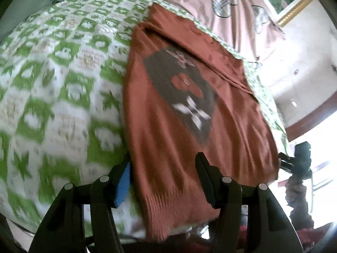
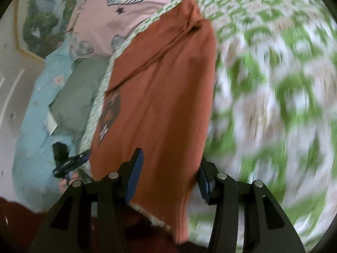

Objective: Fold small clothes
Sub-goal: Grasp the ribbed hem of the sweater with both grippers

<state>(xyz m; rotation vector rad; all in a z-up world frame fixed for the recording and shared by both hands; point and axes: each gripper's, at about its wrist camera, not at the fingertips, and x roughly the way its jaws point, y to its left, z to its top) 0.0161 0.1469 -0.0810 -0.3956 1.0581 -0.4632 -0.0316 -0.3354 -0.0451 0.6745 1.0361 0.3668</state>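
Both wrist views look forward and down along my fingers, close over the bed's near edge. Both share the rust sweater (image 1: pixel 189 97) (image 2: pixel 160 88) and green-patterned cover (image 1: pixel 63 73) (image 2: pixel 273 84).

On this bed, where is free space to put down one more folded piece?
The green-and-white checked cover lies bare over a wide patch beside the rust-brown sweater, on the side away from the pink bedding. The strip between sweater and pink bedding is very narrow. In the right wrist view, blue and grey-green bedding crowds that same side.
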